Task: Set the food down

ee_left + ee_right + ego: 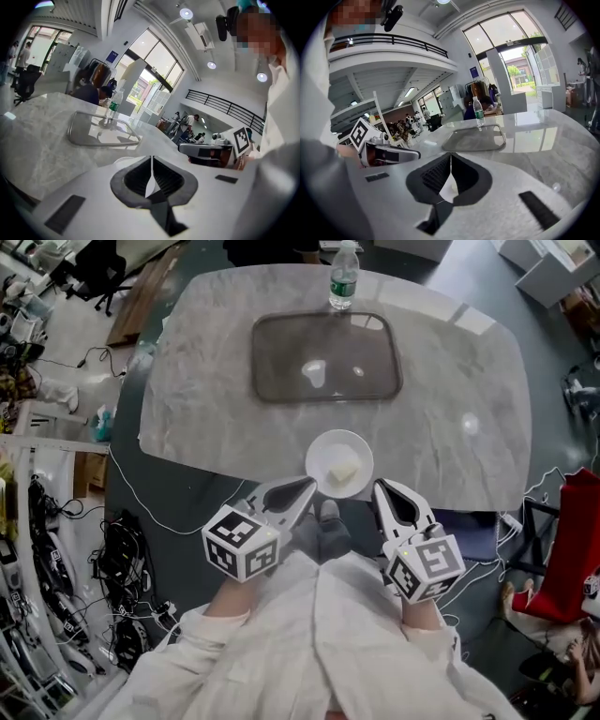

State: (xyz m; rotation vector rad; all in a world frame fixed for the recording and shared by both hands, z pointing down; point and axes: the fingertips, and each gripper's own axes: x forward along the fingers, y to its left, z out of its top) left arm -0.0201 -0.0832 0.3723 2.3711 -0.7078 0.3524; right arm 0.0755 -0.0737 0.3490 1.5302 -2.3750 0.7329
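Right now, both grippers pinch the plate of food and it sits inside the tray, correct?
Not inside it. The head view shows the plate short of the tray, at the table's near edge. The left gripper and right gripper do pinch it.

— What lies further out on the surface?
— A grey tray lies flat, with ceiling lights glinting on it. A clear water bottle with a green label stands upright just beyond its far rim.
— And off the pale marbled top?
— Tangled black cables lie on the floor to the left. A black chair stands far left, and something red is at the right.
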